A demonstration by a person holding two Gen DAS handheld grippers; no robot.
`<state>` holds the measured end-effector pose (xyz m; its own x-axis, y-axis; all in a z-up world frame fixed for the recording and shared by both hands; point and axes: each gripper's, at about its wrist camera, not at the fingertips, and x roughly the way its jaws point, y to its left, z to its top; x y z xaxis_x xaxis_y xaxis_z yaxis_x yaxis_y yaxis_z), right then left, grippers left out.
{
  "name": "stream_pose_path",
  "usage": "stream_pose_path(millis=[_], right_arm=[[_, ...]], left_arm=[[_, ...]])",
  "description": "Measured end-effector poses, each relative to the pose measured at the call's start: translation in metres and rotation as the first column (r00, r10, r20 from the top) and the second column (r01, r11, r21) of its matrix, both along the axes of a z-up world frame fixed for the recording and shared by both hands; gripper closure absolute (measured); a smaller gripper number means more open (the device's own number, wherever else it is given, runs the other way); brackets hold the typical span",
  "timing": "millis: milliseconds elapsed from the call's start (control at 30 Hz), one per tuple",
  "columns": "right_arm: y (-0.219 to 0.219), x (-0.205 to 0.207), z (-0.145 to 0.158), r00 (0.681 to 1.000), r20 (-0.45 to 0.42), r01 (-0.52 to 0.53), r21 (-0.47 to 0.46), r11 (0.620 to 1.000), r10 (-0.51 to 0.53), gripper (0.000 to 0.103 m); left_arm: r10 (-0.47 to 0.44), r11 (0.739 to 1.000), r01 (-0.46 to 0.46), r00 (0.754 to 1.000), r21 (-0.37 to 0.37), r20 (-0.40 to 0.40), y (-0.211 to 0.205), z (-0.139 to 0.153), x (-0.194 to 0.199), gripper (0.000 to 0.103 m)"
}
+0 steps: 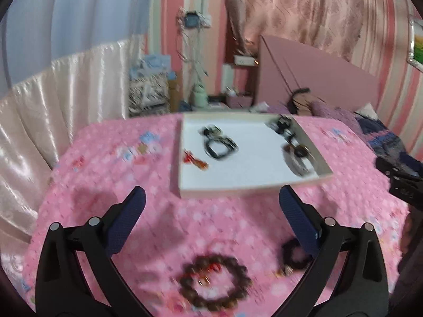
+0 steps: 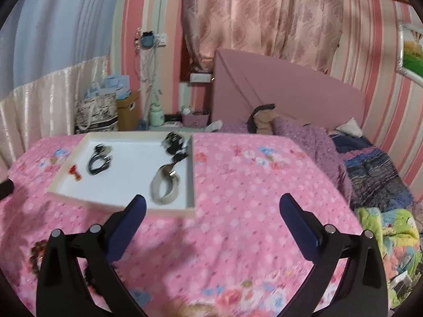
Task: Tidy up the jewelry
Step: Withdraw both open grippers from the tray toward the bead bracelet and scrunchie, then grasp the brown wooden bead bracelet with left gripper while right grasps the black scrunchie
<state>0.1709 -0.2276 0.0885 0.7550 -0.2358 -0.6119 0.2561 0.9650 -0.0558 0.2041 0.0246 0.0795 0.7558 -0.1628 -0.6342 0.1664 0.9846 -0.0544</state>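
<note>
Both grippers – left gripper [image 1: 212, 203] and right gripper [image 2: 212, 208] – gape wide, holding nothing. The white tray [image 1: 253, 185] lies at twelve o'clock; a brown bead bracelet [image 1: 215, 281] at six, on the pink blanket [image 1: 111, 174].

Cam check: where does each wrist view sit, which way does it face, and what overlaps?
Left wrist: on the left gripper, angled down across the pink bedspread at the white tray; brown bead bracelet below its open fingers; the right gripper's black edge shows at far right.
Right wrist: on the right gripper, same heading, tray to its left.
Shared: tray, bedspread, headboard.
</note>
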Motion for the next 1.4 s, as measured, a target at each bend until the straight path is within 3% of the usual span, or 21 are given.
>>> stream_pose_path(millis=[167, 367, 533, 700, 900, 1033, 1133, 1200, 1267, 1400], right_arm=[[0.019, -0.006, -0.014, 0.998, -0.034, -0.044, 0.054, 0.998, 0.046, 0.002], [0.035, 0.008, -0.049, 0.979, -0.178, -0.07, 0.16, 0.985, 0.099, 0.002], [0.041, 0.006, -0.043, 0.986, -0.128, -0.075, 0.23, 0.97, 0.107, 0.002], [0.046, 0.011, -0.073, 0.978, -0.149, -0.097, 0.281, 0.955, 0.143, 0.002], [0.057, 0.007, -0.081, 0.978, -0.15, -0.12, 0.179, 0.977, 0.148, 0.002], [0.075, 0.007, -0.087, 0.966, -0.185, -0.169, 0.086, 0.982, 0.182, 0.003], [0.084, 0.01, -0.098, 0.949, -0.227, -0.205, 0.077, 0.976, 0.217, 0.004], [0.086, 0.012, -0.104, 0.94, -0.249, -0.217, 0.083, 0.973, 0.231, 0.012], [0.086, 0.015, -0.112, 0.928, -0.281, -0.227, 0.091, 0.97, 0.243, 0.024], [0.083, 0.019, -0.12, 0.918, -0.302, -0.222, 0.14, 0.965, 0.255, 0.026]], left_arm=[[0.041, 0.998, -0.041, 0.999, 0.046, -0.005, 0.001, -0.015, -0.022, 0.003], [0.103, 0.988, -0.103, 0.995, 0.111, 0.004, 0.005, -0.037, -0.031, 0.003], [0.111, 0.991, -0.107, 0.992, 0.079, -0.054, 0.013, -0.054, -0.022, 0.003], [0.133, 0.988, -0.12, 0.982, 0.097, -0.135, 0.017, -0.076, -0.015, 0.003], [0.146, 0.984, -0.123, 0.972, 0.129, -0.187, 0.02, -0.09, -0.012, 0.003], [0.097, 0.991, -0.074, 0.97, 0.109, -0.224, 0.015, -0.097, -0.012, 0.004], [0.048, 0.991, -0.021, 0.976, 0.13, -0.214, 0.005, -0.098, -0.017, 0.007], [0.028, 0.99, 0.001, 0.978, 0.14, -0.206, 0.0, -0.098, -0.018, 0.013], [0.018, 0.991, 0.01, 0.976, 0.131, -0.217, 0.0, -0.101, -0.016, 0.023], [0.021, 0.995, 0.007, 0.963, 0.104, -0.269, 0.004, -0.112, -0.006, 0.038]])
